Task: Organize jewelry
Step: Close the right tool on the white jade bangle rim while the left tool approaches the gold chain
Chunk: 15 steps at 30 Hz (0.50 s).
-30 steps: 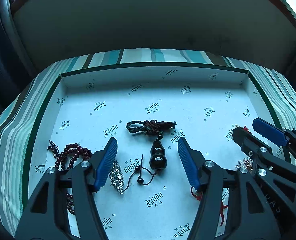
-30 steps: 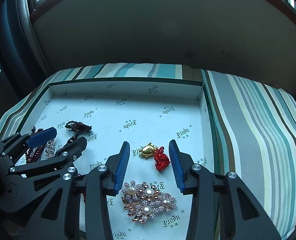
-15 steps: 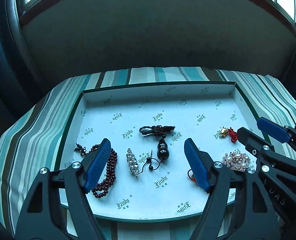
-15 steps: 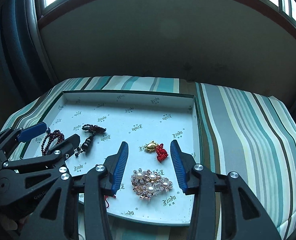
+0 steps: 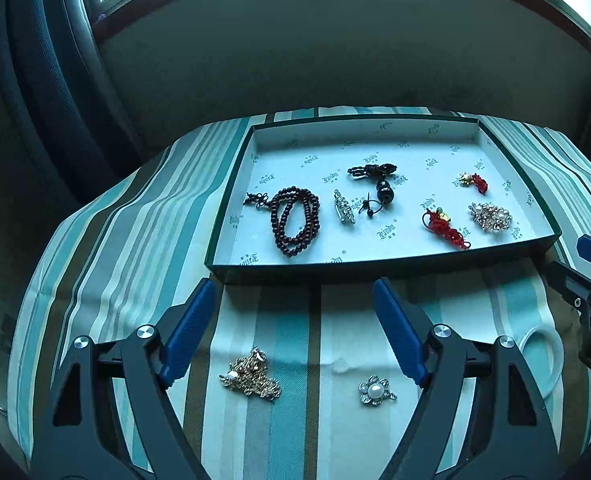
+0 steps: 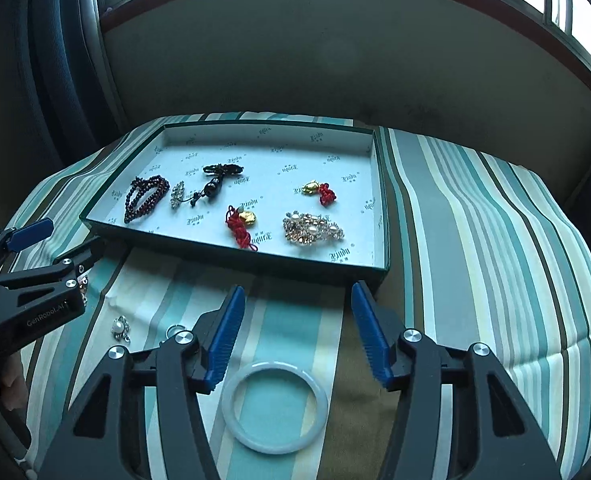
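Left gripper (image 5: pixel 295 308) and right gripper (image 6: pixel 295 312) both gape wide, empty, above the striped cloth (image 6: pixel 475 240) before the jewelry tray (image 6: pixel 231 254).

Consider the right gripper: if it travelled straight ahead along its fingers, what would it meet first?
Probably the near wall of the jewelry box. The right gripper is open and empty; the pale bangle lies below its fingers, likely under that line, though depth is unclear.

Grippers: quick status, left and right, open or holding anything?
Left gripper: jaws open, empty, above the gold brooch and pearl flower brooch.
Right gripper: jaws open, empty, above the white bangle.
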Each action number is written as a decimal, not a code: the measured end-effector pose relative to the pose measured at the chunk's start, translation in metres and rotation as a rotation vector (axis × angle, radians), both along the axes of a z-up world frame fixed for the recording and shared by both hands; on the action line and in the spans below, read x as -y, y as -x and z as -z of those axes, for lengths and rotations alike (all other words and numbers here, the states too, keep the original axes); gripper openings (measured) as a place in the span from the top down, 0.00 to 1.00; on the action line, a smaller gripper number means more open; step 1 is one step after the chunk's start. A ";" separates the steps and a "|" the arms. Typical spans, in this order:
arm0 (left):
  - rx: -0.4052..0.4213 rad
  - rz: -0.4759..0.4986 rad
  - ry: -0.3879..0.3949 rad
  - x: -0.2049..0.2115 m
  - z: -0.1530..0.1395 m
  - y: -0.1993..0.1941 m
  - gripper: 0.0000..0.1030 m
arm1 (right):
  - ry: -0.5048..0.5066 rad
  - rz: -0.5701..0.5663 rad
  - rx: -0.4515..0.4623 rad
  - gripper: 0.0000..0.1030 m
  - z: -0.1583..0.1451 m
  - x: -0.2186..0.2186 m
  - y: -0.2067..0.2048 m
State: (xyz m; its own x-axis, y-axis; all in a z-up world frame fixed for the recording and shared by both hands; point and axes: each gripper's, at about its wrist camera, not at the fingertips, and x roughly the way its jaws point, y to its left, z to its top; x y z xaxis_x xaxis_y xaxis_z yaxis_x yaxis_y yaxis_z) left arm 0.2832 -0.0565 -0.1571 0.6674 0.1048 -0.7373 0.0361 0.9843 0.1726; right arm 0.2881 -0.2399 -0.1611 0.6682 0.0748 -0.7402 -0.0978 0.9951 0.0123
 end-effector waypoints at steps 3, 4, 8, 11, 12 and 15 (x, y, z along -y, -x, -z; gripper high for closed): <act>-0.016 -0.020 -0.022 -0.012 0.004 0.021 0.22 | 0.005 -0.011 -0.027 0.45 0.009 -0.004 0.019; -0.019 -0.025 -0.030 -0.016 0.006 0.027 0.22 | 0.004 -0.012 -0.035 0.44 0.012 -0.004 0.025; -0.033 -0.048 -0.048 -0.031 0.010 0.051 0.17 | 0.008 -0.007 -0.063 0.37 0.025 -0.005 0.036; -0.041 -0.069 -0.061 -0.039 0.015 0.062 0.16 | 0.007 -0.002 -0.088 0.36 0.034 -0.005 0.038; -0.048 -0.075 -0.061 -0.042 0.017 0.065 0.16 | 0.007 -0.001 -0.094 0.36 0.036 -0.005 0.037; -0.071 -0.092 -0.054 -0.050 0.022 0.069 0.16 | 0.007 -0.009 -0.100 0.36 0.040 -0.008 0.038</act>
